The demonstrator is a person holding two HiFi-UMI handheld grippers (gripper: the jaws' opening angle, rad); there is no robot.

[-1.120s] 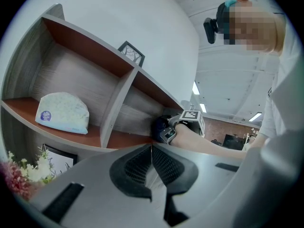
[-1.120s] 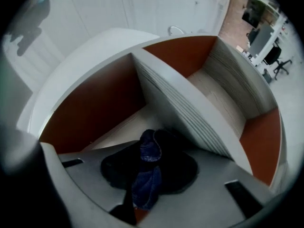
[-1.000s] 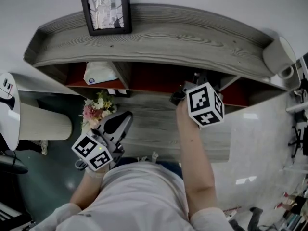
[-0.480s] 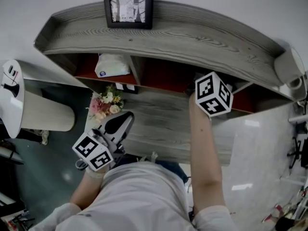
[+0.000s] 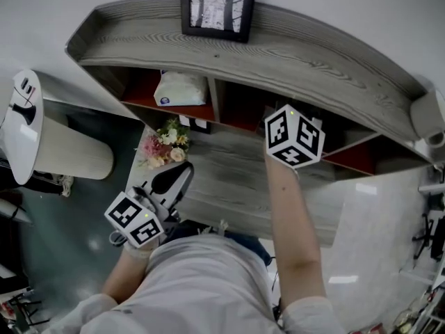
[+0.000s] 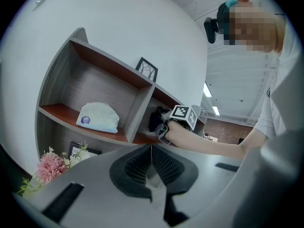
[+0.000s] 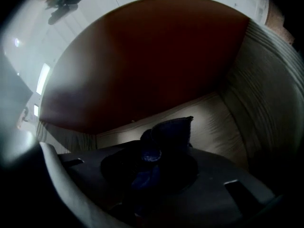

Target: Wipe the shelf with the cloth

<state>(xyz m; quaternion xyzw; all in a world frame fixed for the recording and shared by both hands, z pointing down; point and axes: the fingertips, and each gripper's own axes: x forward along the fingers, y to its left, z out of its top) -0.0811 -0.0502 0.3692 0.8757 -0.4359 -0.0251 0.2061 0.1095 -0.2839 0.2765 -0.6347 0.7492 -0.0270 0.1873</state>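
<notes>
The grey wooden shelf (image 5: 299, 51) has red-lined compartments under its top board. My right gripper (image 7: 161, 152) is shut on a dark blue cloth (image 7: 167, 136) and reaches into the middle compartment, just right of the divider. In the head view only its marker cube (image 5: 293, 136) and the forearm show; the jaws are hidden under the top board. The left gripper view shows that cloth (image 6: 155, 119) as a dark lump on the red board ahead of the cube. My left gripper (image 5: 178, 175) hangs low at the left, shut and holding nothing, in front of the shelf.
A black picture frame (image 5: 217, 5) stands on the shelf top. A white pouch (image 5: 181, 89) lies in the left compartment. Pink flowers (image 5: 163, 148) and a small framed card (image 5: 197, 124) sit on the lower grey board (image 5: 229, 186). A white object (image 5: 24, 117) stands left.
My right gripper has slid left along the compartment with the cloth, nearer the divider, and rolled a little. The head view has swung, shifting the shelf rightwards in the picture. The left gripper stays low.
</notes>
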